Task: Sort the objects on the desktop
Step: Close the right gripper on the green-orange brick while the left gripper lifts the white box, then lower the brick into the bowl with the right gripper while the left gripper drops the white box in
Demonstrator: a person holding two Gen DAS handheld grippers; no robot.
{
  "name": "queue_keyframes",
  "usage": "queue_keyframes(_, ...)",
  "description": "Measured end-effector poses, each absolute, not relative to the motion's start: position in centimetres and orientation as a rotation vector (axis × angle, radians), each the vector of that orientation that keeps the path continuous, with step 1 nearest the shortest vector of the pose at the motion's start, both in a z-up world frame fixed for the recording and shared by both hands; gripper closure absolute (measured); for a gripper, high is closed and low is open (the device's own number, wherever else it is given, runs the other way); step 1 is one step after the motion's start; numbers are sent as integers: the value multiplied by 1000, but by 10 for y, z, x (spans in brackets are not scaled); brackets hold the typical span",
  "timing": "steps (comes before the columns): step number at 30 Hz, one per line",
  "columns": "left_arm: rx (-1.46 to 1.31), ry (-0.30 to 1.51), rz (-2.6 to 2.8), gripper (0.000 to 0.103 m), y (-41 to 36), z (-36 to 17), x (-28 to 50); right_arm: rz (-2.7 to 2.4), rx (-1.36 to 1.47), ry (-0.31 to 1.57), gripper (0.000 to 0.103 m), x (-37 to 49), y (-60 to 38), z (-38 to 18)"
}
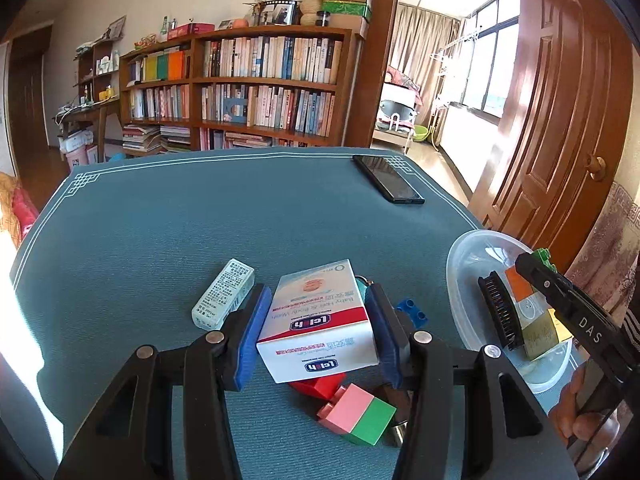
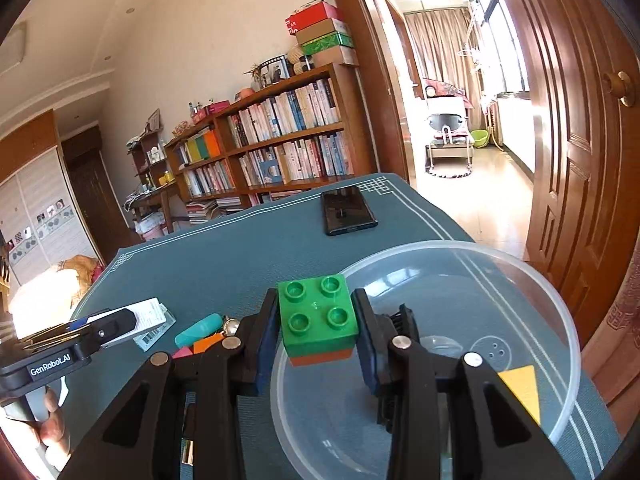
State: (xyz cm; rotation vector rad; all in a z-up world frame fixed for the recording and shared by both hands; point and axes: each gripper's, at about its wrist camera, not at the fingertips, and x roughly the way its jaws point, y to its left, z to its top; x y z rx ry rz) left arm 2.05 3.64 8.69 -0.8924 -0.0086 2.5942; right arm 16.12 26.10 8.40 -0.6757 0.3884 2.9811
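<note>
Both loaded: left gripper jaws clamp the white-and-red cardboard box above the teal bench. Right gripper jaws clamp the green-over-orange studded plastic brick at the clear plastic bowl's near rim. Risk: released here, it may clip the rim and bounce out.

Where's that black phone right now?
The black phone lies flat at the table's far right corner, beyond the clear plastic bowl, untouched.
</note>
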Motion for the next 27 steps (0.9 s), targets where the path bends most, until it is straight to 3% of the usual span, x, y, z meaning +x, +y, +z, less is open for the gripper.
queue_keyframes(8,-848,7,2500,51,70,94,30,2843,-613,407,64,163,295,92)
queue_keyframes(27,-810,233,2324,51,177,96,54,2680,-659,536,64,165,337,84)
